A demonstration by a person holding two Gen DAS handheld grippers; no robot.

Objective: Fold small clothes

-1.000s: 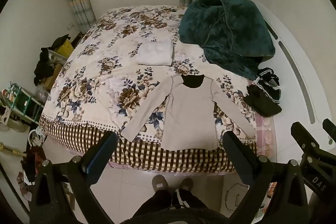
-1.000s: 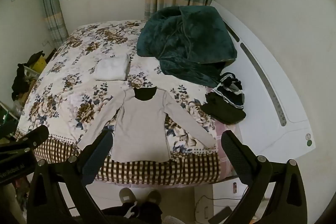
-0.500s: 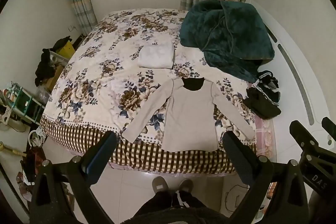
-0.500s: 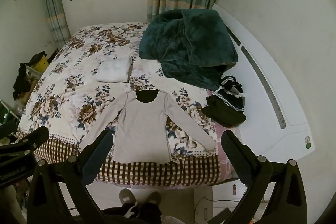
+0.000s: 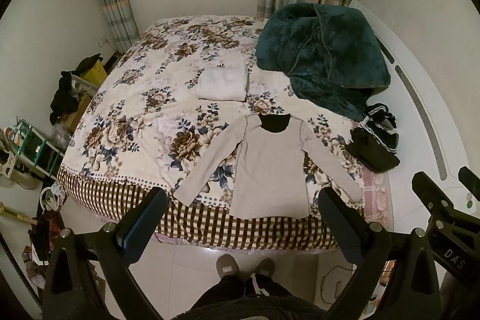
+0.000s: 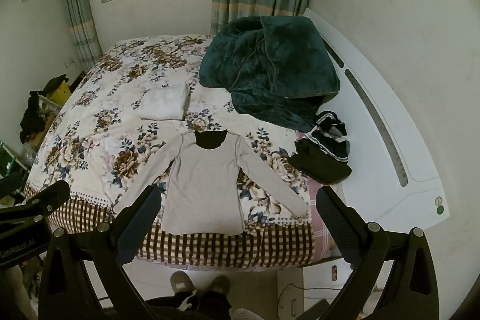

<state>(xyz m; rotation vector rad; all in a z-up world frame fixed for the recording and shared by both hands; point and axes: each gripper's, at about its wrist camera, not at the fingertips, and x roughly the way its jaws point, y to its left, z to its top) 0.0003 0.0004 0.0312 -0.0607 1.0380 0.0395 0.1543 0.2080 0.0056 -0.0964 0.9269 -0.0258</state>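
Nearest the cameras, the left gripper point(image 5: 240, 218) and the right gripper point(image 6: 237, 218) both hang with jaws spread wide and nothing between them, held above the floor in front of the person's slippered feet point(image 5: 244, 266). Over the last second both have drawn back and up a little, so the room sits lower and smaller in each view; nothing on the bed has shifted (no cloth was touched).

Just beyond the fingers, the grey long-sleeved top point(image 5: 270, 167) lies flat at the near edge of the floral bedspread point(image 5: 144, 122), neck away from the person, both sleeves spread out to the sides, hem at the checked border. It looks laid out and ready, so the fold itself is likely not yet begun; a sleeve seems the natural first hold.

To its right lies a dark bundle of clothes point(image 6: 324, 158), probably waiting its turn. Farther back rests a folded white garment point(image 5: 223, 81), apparently done already, and beyond that a heaped green blanket point(image 6: 270, 68) beside the white headboard point(image 6: 390, 140)
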